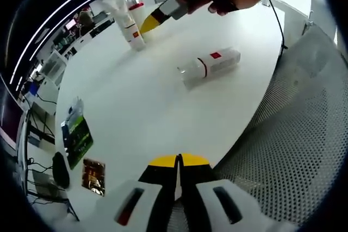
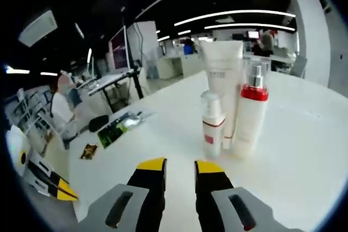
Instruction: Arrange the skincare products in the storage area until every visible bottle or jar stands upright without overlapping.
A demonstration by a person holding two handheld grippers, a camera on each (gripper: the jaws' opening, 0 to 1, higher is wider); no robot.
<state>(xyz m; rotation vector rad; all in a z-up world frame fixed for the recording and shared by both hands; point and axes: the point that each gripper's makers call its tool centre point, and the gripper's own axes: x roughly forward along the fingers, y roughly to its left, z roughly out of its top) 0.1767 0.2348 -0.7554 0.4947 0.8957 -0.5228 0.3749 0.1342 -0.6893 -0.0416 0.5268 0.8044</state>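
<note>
A: Fallen bottle (image 1: 209, 65) lies on its side, upper centre of the left gripper view, on the white surface (image 1: 152, 118). Clear cap end, so probably hard plastic, light, slick, likely to roll. Grip mid-body, across the label.

B: Left gripper (image 1: 178, 162) at bottom centre, jaws pressed together, empty. Right gripper (image 2: 178, 167) slightly parted, empty.

A: Right gripper view adds the standing group: tube (image 2: 223, 80), red-collared pump bottle (image 2: 249, 113), small bottle (image 2: 212, 124), clustered right of centre.

B: Left gripper view alone has the toppled one.
</note>
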